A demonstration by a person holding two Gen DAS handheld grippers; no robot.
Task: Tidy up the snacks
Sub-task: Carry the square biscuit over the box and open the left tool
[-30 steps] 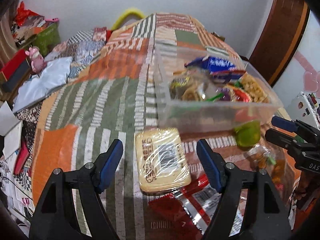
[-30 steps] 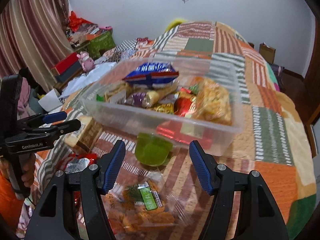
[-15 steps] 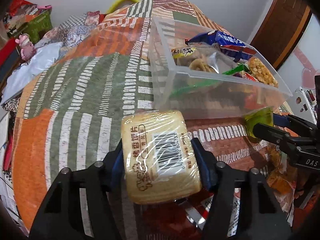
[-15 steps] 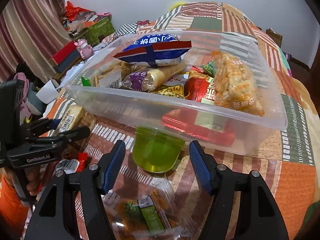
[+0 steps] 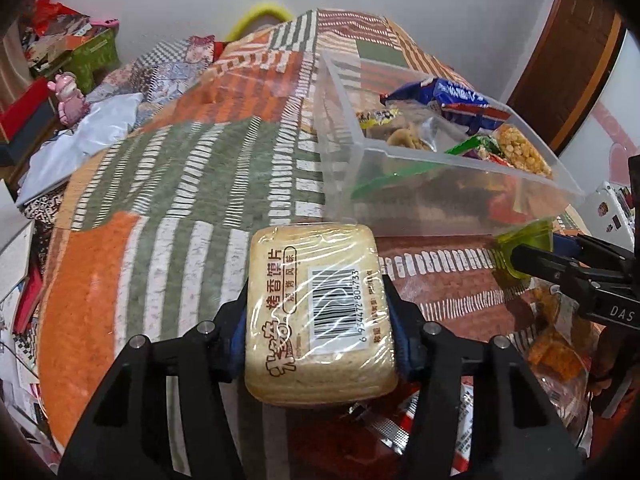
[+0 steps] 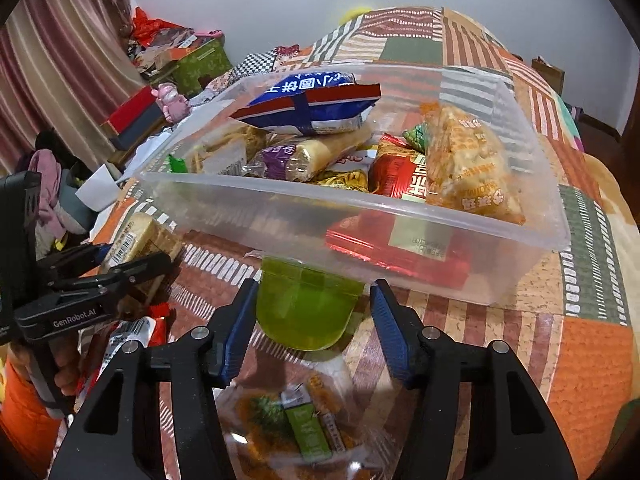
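My left gripper (image 5: 316, 316) is shut on a beige wrapped bread-slice pack (image 5: 316, 312) with a barcode, held above the quilt just in front of the clear plastic bin (image 5: 472, 200). The bin (image 6: 400, 236) holds several snack packets, a blue bag (image 6: 308, 104) on top. My right gripper (image 6: 312, 320) is open, its fingers on either side of a green jelly cup (image 6: 306, 308) that stands against the bin's front wall; the left finger looks close to it. The left gripper with the bread pack (image 6: 136, 240) shows at the left of the right wrist view.
A clear bag of orange snacks (image 6: 296, 416) lies under my right gripper. A red-and-silver packet (image 5: 432, 432) lies under the left one. The patchwork quilt (image 5: 168, 200) covers the bed. Boxes and clutter (image 6: 160, 92) stand off the bed's left side.
My left gripper closed on the bread pack and lifted it. My right gripper moved forward until its fingers flank the green cup, still open.
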